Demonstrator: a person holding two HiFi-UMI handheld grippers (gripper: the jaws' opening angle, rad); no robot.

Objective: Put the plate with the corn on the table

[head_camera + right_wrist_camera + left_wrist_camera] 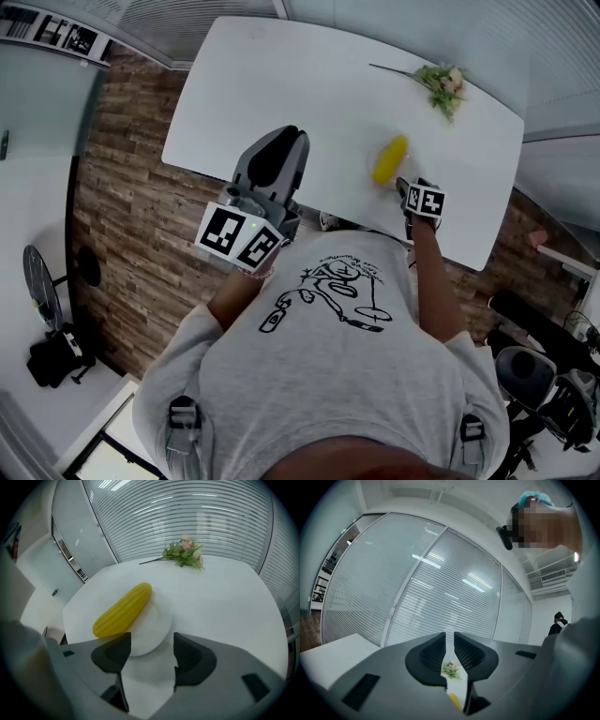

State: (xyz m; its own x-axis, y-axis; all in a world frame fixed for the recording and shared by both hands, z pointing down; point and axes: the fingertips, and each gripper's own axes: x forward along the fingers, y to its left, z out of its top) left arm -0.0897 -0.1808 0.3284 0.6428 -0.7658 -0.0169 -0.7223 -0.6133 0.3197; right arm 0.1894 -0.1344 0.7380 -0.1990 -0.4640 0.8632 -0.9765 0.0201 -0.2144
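Note:
A yellow corn cob lies across a round white plate that rests flat on the white table. My right gripper is open, with the plate's near rim just between its jaw tips and neither pad pressing on it. From the head view the corn sits near the table's front edge, with the right gripper right behind it. My left gripper is held up over the table's front edge, away from the plate. Its jaws stand almost together with nothing in them.
A small bunch of flowers lies at the table's far right corner, also visible as flowers. Blinds and glass walls stand behind the table. Brown wood floor surrounds it. Dark office chairs stand to my right and a dark bag to my left.

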